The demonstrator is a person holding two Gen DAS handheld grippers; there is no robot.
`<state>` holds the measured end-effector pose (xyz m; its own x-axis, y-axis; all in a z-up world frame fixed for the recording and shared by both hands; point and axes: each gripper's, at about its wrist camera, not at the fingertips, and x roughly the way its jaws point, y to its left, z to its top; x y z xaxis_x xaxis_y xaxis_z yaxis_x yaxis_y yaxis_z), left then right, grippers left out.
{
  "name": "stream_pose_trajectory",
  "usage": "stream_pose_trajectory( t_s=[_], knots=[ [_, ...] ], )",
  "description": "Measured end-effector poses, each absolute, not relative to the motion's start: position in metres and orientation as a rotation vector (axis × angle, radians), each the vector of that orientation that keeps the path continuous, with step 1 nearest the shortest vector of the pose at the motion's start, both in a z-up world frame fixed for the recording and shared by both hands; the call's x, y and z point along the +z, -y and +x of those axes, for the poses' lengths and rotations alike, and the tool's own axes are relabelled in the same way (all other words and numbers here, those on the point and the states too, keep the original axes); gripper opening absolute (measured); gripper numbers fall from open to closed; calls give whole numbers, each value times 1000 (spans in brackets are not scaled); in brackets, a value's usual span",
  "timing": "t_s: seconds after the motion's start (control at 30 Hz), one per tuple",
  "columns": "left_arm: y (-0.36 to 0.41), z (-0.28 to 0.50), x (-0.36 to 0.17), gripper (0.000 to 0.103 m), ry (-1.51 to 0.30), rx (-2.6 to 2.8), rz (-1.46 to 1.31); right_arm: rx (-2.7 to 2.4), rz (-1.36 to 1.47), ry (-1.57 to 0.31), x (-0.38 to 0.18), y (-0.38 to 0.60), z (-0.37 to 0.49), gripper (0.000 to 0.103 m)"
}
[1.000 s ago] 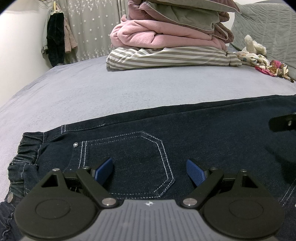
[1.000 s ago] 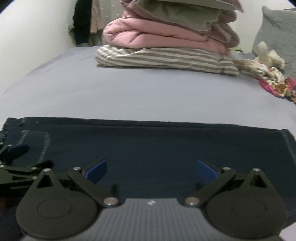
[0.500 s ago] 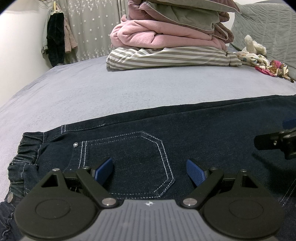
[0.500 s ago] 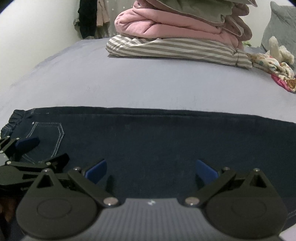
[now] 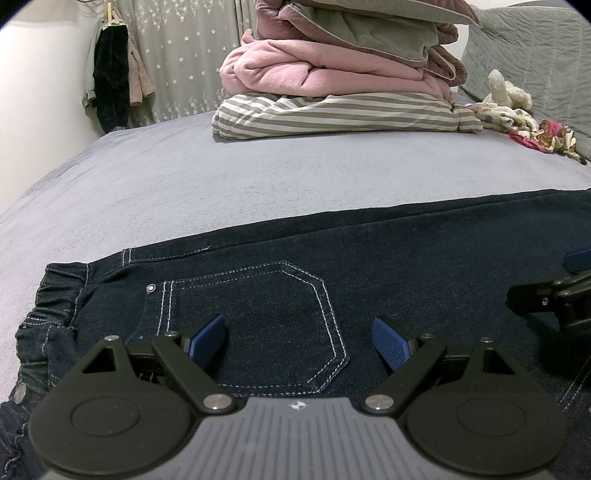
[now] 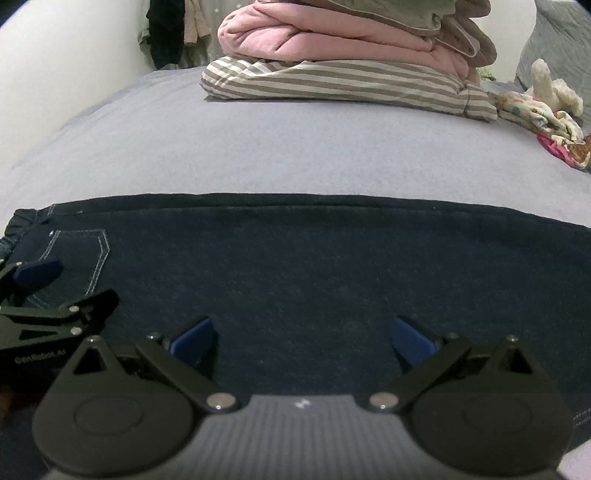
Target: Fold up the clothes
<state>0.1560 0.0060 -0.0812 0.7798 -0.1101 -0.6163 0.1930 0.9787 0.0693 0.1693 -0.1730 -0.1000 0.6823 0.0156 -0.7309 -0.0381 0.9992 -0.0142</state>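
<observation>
- The left gripper (image 5: 298, 341) sits low over the waist end of the dark jeans (image 5: 369, 266), its blue-padded fingers (image 5: 392, 343) spread wide with nothing between them, framing the stitched back pocket (image 5: 258, 325).
- The right gripper (image 6: 301, 338) hangs low over the leg part of the jeans (image 6: 314, 258), its fingers (image 6: 412, 341) likewise released and wide apart, holding nothing.
- Each gripper shows in the other's view: the right gripper (image 5: 554, 291) comes in at the right edge of the left wrist view, and the left gripper (image 6: 44, 295) lies at the left edge of the right wrist view, just beside the pocket (image 6: 79, 254).
- The jeans lie flat across the near part of the bed (image 5: 221, 192), elastic waistband (image 5: 55, 295) to the left, legs running off to the right.
- Whether any finger tip actually touches the denim cannot be told from these views.
- Farther back on the bed, well apart from the jeans, stands a stack of bedding: a striped folded piece (image 5: 332, 114) at the bottom, a pink blanket (image 5: 314, 70) on it, and grey-green and mauve quilts (image 5: 369, 29) on top.
- To the right of the stack lie a cream soft toy (image 5: 508, 86) and some crumpled patterned cloth (image 5: 524, 125); a grey pillow (image 5: 535, 48) leans behind them.
- On the far left, garments (image 5: 110, 81) hang in front of a starred curtain (image 5: 184, 55).
</observation>
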Motion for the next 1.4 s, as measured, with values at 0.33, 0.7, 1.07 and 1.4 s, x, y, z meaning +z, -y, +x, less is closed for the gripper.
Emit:
stream_pose_trajectory(
  t_s=[0.33,0.7,1.07,1.4],
  knots=[
    [-6,156,-81,87,-657,-164,131,-19,-39,-813,-103,208,165,103],
    [-6,156,-81,87,-657,-164,131,-203,3,-787,-103,303,142,103],
    [-6,155,-80,88,-658,-157,142,-411,102,-792,-99,386,119,103],
    [-12,152,-70,88,-695,-158,107,-440,136,-801,-65,377,89,103]
  ],
)
